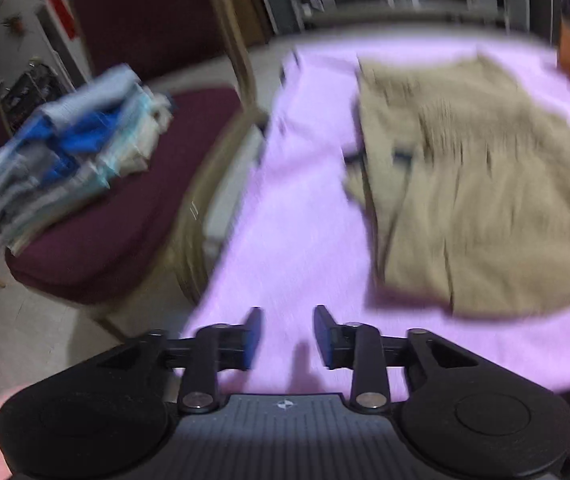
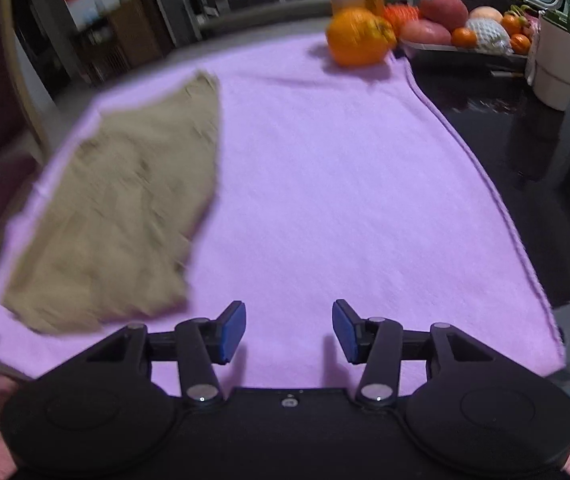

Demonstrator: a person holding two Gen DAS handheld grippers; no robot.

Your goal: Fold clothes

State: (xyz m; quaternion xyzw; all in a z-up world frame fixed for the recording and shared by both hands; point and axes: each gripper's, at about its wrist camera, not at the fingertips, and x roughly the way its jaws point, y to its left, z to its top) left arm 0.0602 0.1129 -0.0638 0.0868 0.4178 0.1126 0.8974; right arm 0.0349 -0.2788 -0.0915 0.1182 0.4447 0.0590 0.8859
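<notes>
The folded tan garment point(image 1: 481, 192) lies flat near the purple cloth's point(image 1: 305, 200) left edge. Both the left gripper point(image 1: 287, 336) and right gripper point(image 2: 289, 330) hover parted, empty. Only the left view shows stacked clothes point(image 1: 69, 152) on a chair point(image 1: 133, 216); only the right, fruit point(image 2: 359, 36) at the far edge.

Bare lilac cloth point(image 2: 325, 184) lies open ahead of both grippers. The tan garment point(image 2: 125, 216) occupies its left part. At the far right corner sits a large orange fruit point(image 2: 359, 36), beside a fruit tray point(image 2: 465, 46). Left of the table, a chair point(image 1: 125, 216) bears stacked clothes point(image 1: 69, 152).
</notes>
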